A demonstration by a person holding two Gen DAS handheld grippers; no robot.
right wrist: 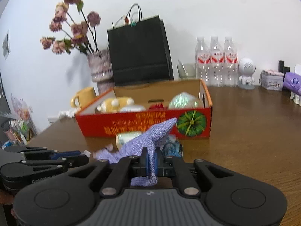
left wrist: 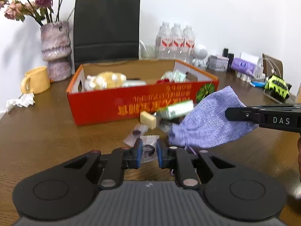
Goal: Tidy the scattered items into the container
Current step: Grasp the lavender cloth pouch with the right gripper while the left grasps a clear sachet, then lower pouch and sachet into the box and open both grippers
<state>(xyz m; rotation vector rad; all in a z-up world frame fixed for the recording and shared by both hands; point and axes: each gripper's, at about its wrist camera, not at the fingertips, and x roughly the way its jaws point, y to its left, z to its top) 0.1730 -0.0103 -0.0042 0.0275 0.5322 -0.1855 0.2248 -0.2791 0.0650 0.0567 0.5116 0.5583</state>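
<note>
A red cardboard box [left wrist: 105,105] stands open on the wooden table and holds several items; it also shows in the right wrist view [right wrist: 131,124]. My right gripper [right wrist: 151,162] is shut on a purple knit pouch [right wrist: 143,143] and holds it just above the table in front of the box. The pouch [left wrist: 207,116] also shows in the left wrist view, with a green-white tube [left wrist: 176,109] and a pale yellow block [left wrist: 148,120] beside it. My left gripper [left wrist: 147,151] is open around a clear sachet [left wrist: 148,148] lying on the table.
A vase of dried flowers [left wrist: 55,50], a yellow mug [left wrist: 36,80] and crumpled paper [left wrist: 20,101] stand left of the box. A black paper bag [left wrist: 107,30] and water bottles [left wrist: 175,41] are behind it. Small clutter [left wrist: 244,66] lines the right back edge.
</note>
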